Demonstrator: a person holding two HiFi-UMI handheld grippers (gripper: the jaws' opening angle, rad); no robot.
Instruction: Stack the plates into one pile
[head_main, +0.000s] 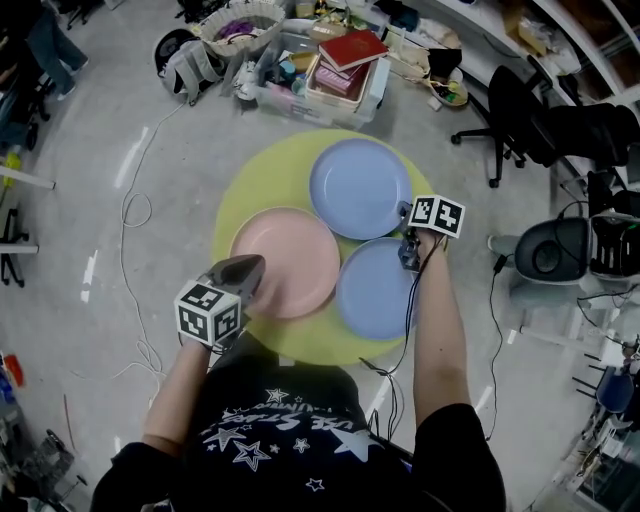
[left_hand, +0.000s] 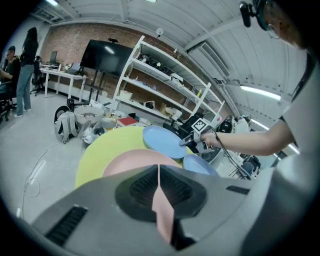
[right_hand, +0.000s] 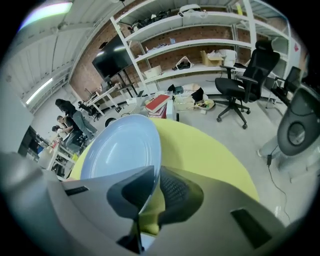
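Three plates lie on the round yellow table (head_main: 258, 185): a pink plate (head_main: 290, 255) at the left, a far blue plate (head_main: 358, 185) and a near blue plate (head_main: 375, 290). My left gripper (head_main: 250, 270) is shut on the pink plate's near rim; in the left gripper view a pink sliver of the plate (left_hand: 135, 161) runs between the jaws of that gripper (left_hand: 158, 172). My right gripper (head_main: 405, 214) is shut on the far blue plate's right rim. In the right gripper view that plate (right_hand: 120, 147) is tilted, with its edge clamped in the gripper (right_hand: 151, 176).
A clear bin with red books (head_main: 340, 70) and other clutter stand on the floor beyond the table. A black office chair (head_main: 512, 110) and a grey round base (head_main: 552, 250) are at the right. Cables (head_main: 135, 215) trail on the floor at the left. People stand far off (left_hand: 22, 65).
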